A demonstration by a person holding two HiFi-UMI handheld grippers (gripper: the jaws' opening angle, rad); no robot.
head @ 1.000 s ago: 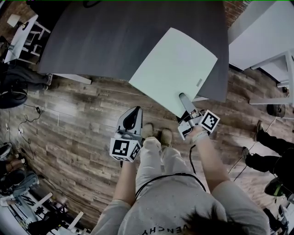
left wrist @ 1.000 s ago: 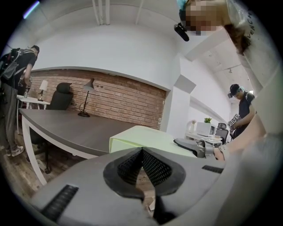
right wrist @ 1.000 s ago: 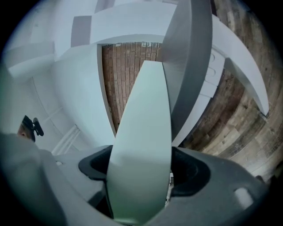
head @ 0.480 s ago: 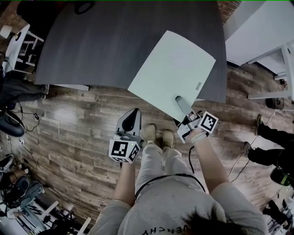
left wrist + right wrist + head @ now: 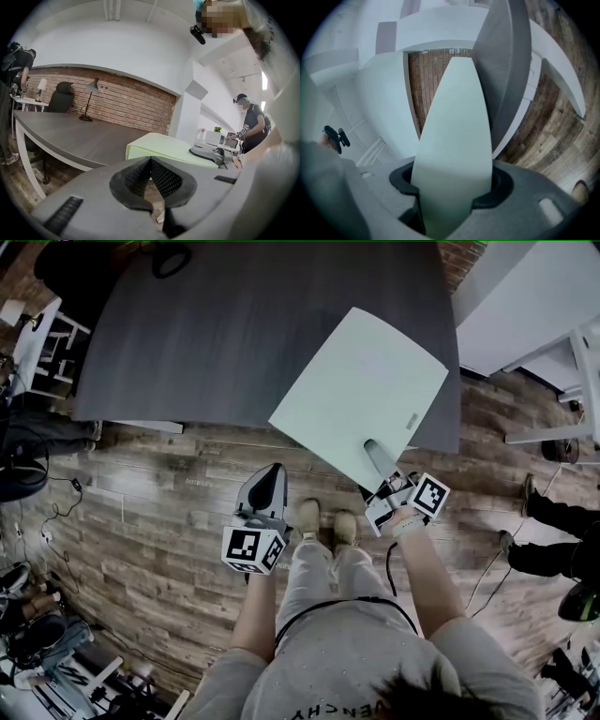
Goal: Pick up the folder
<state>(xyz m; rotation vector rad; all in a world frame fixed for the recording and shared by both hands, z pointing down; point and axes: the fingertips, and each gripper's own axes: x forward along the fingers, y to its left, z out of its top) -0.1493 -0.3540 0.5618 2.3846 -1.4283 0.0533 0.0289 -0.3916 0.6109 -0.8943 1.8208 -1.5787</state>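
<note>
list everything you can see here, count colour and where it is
folder: one, pale green, on the table's near corner, jutting past the edge
table: one, dark grey, ahead of the person
lamp: one, dark, on the table's far end
office chair: one, black, beyond the table
white table: one, white, to the right
brick wall: one, red-brown, behind the table
floor: wood planks, brown
bystanders: at least two, dark clothes, at the room's sides
shoes: two, tan, the person's own, below the table edge
left gripper: one, grey, shut and empty, short of the table
right gripper: one, grey, jaws just closing, now clamped on the folder's near edge
</note>
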